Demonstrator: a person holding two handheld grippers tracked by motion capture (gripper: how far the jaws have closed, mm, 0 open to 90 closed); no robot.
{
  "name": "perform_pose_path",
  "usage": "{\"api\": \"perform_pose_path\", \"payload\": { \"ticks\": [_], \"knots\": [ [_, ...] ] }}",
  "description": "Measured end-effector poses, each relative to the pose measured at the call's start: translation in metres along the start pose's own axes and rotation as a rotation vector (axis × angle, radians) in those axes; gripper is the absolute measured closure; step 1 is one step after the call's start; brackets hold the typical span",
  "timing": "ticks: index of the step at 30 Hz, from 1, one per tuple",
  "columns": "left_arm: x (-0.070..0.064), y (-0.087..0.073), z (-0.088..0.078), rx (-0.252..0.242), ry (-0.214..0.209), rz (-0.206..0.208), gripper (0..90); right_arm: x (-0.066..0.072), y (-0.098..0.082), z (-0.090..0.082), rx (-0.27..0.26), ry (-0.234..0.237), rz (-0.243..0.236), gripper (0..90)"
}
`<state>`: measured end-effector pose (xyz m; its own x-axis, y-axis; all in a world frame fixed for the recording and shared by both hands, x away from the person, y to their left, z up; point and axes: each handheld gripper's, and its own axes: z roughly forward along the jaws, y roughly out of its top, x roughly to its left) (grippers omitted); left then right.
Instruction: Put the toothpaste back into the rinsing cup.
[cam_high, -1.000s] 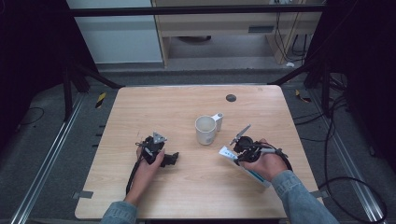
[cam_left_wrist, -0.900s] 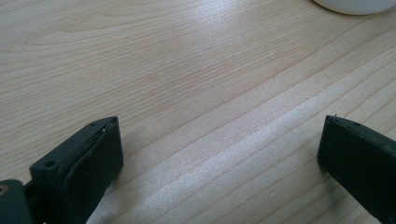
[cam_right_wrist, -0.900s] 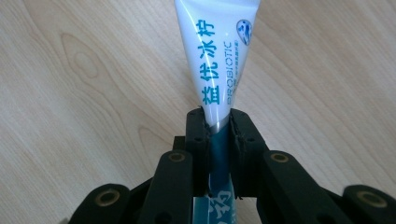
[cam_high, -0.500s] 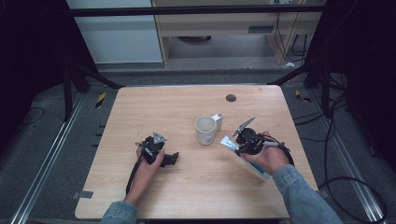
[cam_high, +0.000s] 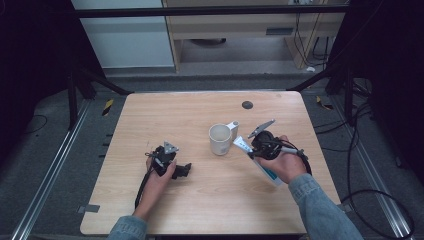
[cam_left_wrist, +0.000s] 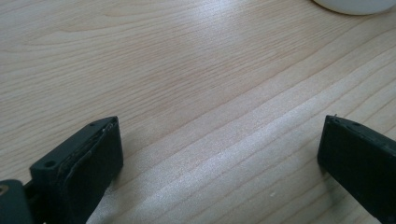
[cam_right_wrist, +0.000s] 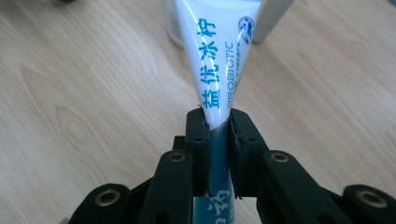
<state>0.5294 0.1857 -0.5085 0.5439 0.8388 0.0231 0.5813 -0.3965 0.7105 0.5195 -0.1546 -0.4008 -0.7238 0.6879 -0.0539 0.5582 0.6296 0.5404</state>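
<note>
The right tongs are pinching the toothpaste tube near its flat end, so the pickup looks done; what remains, judging by the heading, is getting it into the mug (the tube's far end sits just beside the mug's handle). The left tongs rest spread on the counter, holding nothing

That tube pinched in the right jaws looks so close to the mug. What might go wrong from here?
The right gripper pinches the tube only on its flat end, so the tube might slip or swing. Its far end hangs right beside the mug and may knock or tip it. The left gripper rests open on the table, too far to steady the mug.
</note>
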Motion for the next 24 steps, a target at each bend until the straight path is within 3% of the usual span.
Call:
{"api": "perform_pose_path", "payload": {
  "ticks": [8,24],
  "knots": [
    [0.0,0.0,0.0,-0.004,0.0,-0.005,0.0,-0.001,0.01,-0.007,-0.078,-0.004,0.006,79.4],
    [0.0,0.0,0.0,-0.004,0.0,-0.005,0.0,-0.004,0.029,-0.018,-0.172,-0.035,0.037,79.4]
  ]
}}
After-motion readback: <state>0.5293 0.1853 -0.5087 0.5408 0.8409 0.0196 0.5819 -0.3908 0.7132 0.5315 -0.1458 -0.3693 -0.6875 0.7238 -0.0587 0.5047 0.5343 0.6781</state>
